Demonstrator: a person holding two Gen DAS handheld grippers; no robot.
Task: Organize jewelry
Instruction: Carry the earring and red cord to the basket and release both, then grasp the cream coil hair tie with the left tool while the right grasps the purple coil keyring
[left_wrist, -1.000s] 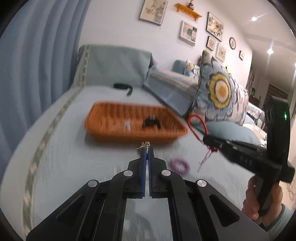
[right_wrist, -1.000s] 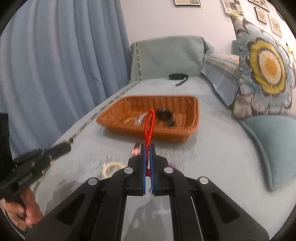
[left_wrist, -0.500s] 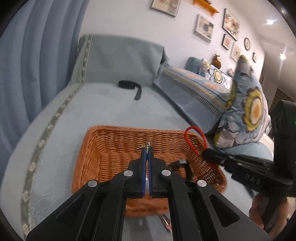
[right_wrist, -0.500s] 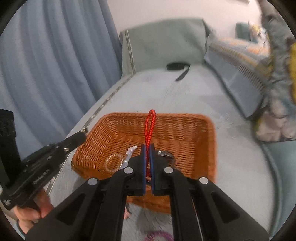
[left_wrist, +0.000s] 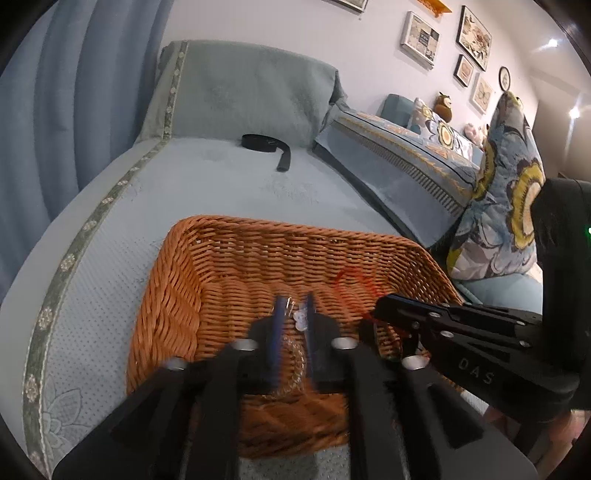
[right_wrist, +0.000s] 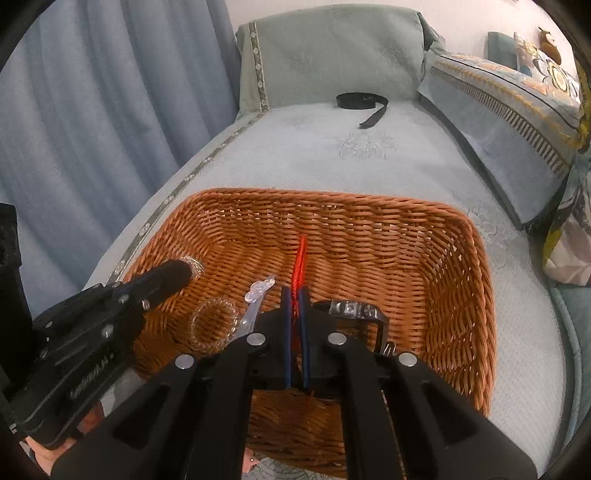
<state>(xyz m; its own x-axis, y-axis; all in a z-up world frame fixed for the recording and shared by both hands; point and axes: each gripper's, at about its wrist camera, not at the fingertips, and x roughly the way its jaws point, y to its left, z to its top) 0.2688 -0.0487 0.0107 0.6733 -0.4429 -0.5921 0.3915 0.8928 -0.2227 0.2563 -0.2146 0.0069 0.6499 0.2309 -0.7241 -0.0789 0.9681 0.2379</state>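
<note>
Both grippers hang over a woven orange basket (right_wrist: 436, 258) that sits on a pale blue bed cover (right_wrist: 351, 147).

Left gripper (left_wrist: 294, 306): the jaws have just been opening and now stand apart. Nothing is pressed between the blue pads. The left wrist view is blurred at the tips, so the small gold piece cannot be placed with certainty. In the right wrist view, a small glittering item (right_wrist: 194, 264) sits just beyond the left gripper's tip, against the left inner wall of the basket.

Right gripper (right_wrist: 294, 295): the jaws are nearly closed and pinch a red cord (right_wrist: 301, 258). The cord stands upright out of the pads, above the basket floor. In the left wrist view it appears as a blurred red loop at the gripper's tip.

Contents of the basket floor, near edge:
- a clear beaded bracelet (right_wrist: 214, 325), lying flat, left of the right gripper;
- a clear hair clip (right_wrist: 256, 295), between the bracelet and the right gripper;
- a wristwatch (right_wrist: 354, 310) with a dark strap, just right of the right gripper.

A black strap (right_wrist: 360, 101) lies on the cover near the far backrest, well apart from the basket. Patterned cushions (left_wrist: 509, 206) line the right side.
</note>
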